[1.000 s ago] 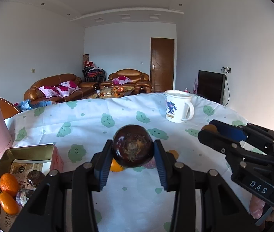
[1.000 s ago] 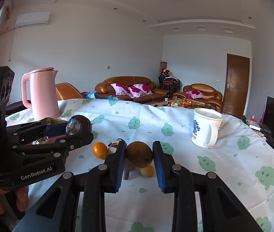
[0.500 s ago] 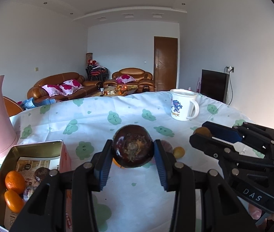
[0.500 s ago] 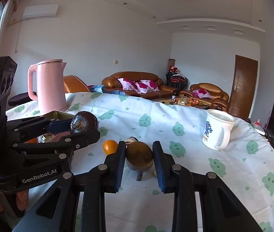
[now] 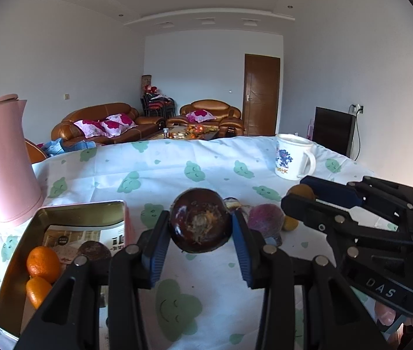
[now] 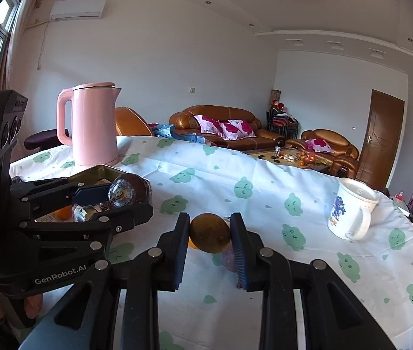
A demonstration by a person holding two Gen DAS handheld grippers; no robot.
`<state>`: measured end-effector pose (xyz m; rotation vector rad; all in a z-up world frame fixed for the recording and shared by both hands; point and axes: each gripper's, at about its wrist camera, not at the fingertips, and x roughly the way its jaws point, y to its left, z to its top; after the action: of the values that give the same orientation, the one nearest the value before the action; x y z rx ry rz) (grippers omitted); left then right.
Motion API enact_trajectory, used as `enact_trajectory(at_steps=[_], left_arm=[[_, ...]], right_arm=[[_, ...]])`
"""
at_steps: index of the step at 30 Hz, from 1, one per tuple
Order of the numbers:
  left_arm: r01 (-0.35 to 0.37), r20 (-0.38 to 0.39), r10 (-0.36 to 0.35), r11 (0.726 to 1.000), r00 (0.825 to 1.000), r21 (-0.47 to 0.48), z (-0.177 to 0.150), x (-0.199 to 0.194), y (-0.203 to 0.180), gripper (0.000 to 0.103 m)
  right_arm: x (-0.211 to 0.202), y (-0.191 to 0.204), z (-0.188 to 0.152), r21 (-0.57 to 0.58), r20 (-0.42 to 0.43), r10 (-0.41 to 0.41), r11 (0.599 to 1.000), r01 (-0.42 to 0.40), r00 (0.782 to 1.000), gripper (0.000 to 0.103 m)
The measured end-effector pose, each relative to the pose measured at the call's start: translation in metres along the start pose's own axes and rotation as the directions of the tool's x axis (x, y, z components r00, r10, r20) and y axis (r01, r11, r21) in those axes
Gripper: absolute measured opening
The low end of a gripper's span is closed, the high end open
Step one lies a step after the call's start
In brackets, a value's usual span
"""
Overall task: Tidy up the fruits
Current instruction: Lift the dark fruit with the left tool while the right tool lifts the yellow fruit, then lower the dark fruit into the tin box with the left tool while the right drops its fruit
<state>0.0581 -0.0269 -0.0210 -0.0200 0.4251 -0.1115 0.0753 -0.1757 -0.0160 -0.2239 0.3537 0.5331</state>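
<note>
At the left, two oranges [image 5: 43, 263] are seen inside the gold tin [image 5: 16, 288], beside the pink kettle [image 5: 2, 160]. A dark round fruit [image 5: 200, 224] is clamped by the left gripper [image 5: 199, 233] above the tablecloth [image 5: 162, 169]. A brown fruit [image 6: 210, 232] is clamped by the right gripper [image 6: 210, 233]. A white mug [image 6: 350, 213] stands at the right.

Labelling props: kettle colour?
Pink, lid included; the kettle shows best in the right wrist view.
</note>
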Motion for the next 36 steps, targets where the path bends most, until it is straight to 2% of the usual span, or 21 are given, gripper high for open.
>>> enact_trajectory(at_steps=[20, 36], left_arm=[[-0.096, -0.022, 0.095, 0.993, 0.995, -0.064, -0.013, -0.032, 0.067, 0.043], [-0.168, -0.046, 0.165, 0.981, 0.985, -0.092, -0.019, -0.047, 0.102, 0.043]], right_arm=[[0.021, 0.066, 0.020, -0.040, 0.011, 0.137, 0.990, -0.136, 0.991, 0.030], [0.036, 0.104, 0.025, -0.086, -0.009, 0.201, 0.976, -0.201, 0.980, 0.030]])
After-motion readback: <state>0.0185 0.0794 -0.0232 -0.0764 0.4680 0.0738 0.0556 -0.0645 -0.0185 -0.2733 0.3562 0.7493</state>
